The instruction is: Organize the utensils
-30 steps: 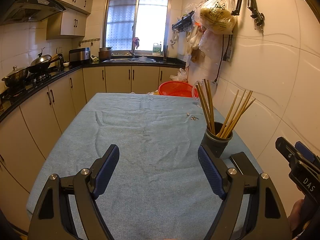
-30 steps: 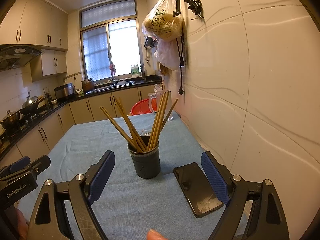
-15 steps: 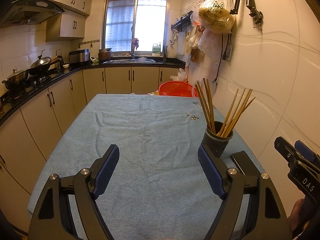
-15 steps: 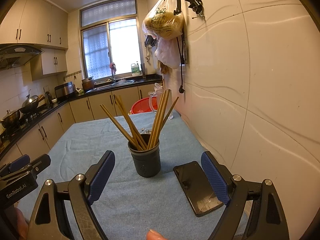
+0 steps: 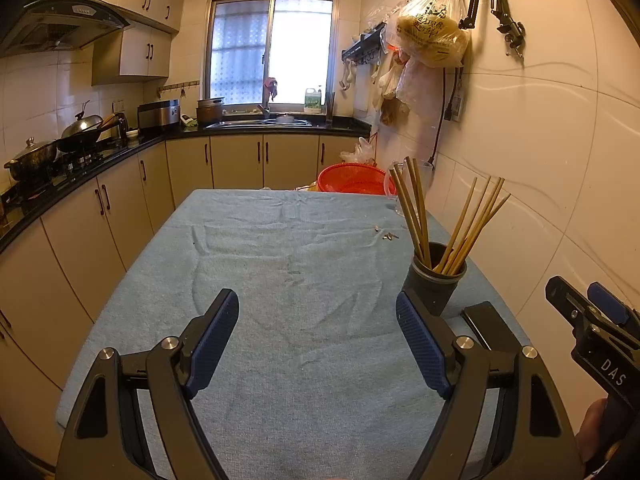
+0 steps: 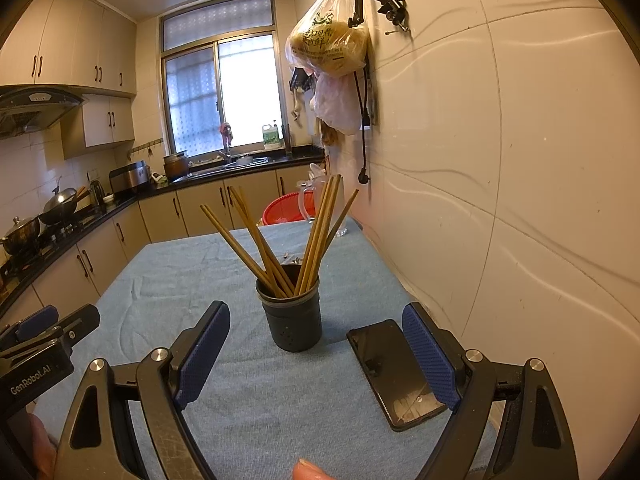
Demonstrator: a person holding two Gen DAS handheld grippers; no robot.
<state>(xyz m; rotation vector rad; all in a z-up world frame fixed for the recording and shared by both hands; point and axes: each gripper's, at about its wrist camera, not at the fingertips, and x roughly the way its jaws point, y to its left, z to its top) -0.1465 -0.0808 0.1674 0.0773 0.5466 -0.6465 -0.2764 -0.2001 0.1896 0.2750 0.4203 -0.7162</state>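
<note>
A dark grey utensil cup stands upright on the blue table cloth, holding several wooden chopsticks that fan out of its mouth. In the left wrist view the same cup with its chopsticks sits at the right, just beyond my right finger. My left gripper hovers open over bare cloth, nothing between its pads. My right gripper is open too, with the cup just ahead of the gap between its fingers and not touched.
A black phone lies flat right of the cup, near the tiled wall. A red basket and a clear jug stand at the table's far end. Cabinets and a stove line the left. Bags hang on the wall.
</note>
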